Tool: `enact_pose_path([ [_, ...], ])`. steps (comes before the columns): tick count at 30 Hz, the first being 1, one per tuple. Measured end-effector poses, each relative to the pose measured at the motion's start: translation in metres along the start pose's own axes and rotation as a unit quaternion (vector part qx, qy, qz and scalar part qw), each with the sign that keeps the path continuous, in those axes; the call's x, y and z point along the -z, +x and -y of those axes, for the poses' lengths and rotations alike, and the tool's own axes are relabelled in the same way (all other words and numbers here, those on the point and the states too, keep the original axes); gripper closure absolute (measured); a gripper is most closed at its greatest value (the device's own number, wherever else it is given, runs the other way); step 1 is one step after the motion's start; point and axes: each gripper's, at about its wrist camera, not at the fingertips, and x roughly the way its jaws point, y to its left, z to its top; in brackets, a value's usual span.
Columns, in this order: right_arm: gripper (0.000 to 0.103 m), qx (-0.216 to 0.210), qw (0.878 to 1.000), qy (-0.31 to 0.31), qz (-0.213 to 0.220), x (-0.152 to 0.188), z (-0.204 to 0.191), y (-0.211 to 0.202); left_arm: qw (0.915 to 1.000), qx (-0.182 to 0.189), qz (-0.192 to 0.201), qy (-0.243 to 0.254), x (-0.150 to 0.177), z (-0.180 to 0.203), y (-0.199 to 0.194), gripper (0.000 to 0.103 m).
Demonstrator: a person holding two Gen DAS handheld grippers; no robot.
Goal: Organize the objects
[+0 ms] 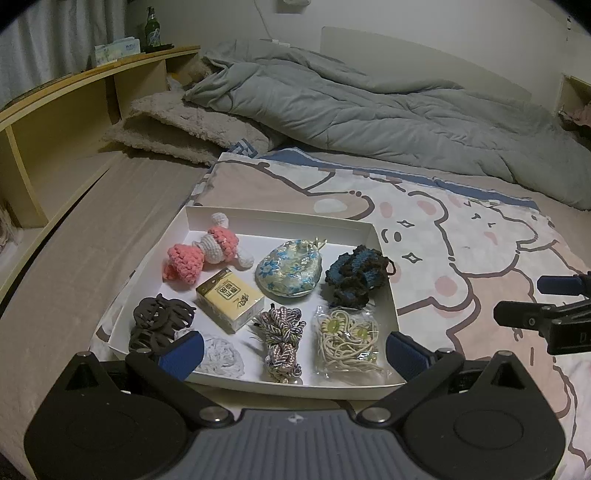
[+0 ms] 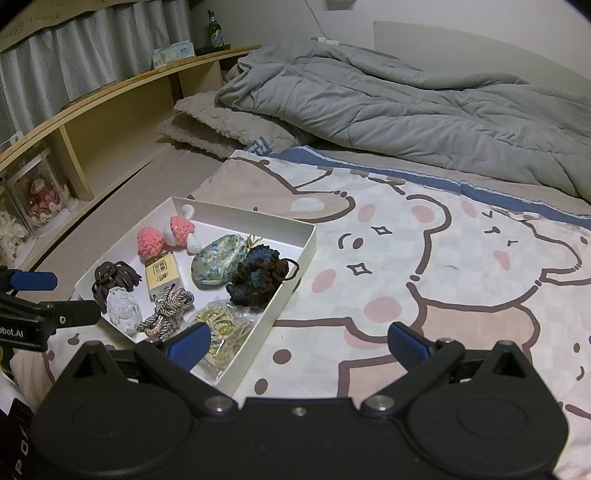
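Note:
A shallow white box lies on the bed and holds several small things. Among them are a pink-and-white crochet toy, a floral pouch, a dark blue-brown crochet piece, a yellow tissue pack, a brown hair claw, a braided cord and a bagged bundle of cream cord. My left gripper hovers open over the box's near edge, holding nothing. My right gripper is open and empty over the cartoon-bear sheet, right of the box.
A rumpled grey duvet and a beige fleece blanket lie at the far end of the bed. A wooden shelf unit runs along the left, with a green bottle and a tissue box on top.

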Motion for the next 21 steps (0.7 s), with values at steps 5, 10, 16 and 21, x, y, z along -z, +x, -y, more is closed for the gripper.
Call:
enact_pose_path([
  [5,0.0,0.0,1.0,0.0,0.0,0.0,0.0004,0.0002,1.0,-0.002,0.0,0.001,-0.0001,-0.0003,0.001,0.0],
  [10,0.0,0.0,1.0,-0.001,-0.001,0.0003,-0.0001,0.0005,1.0,-0.003,-0.001,0.002,0.0004,-0.0004,0.0012,0.0],
  [16,0.0,-0.002,1.0,-0.002,-0.003,0.0021,-0.0007,0.0012,1.0,-0.003,-0.001,0.002,0.0011,-0.0016,0.0016,0.0],
  [21,0.0,-0.002,1.0,-0.002,-0.003,0.0018,-0.0009,0.0013,1.0,-0.002,-0.001,0.002,0.001,-0.0019,0.0021,0.0],
])
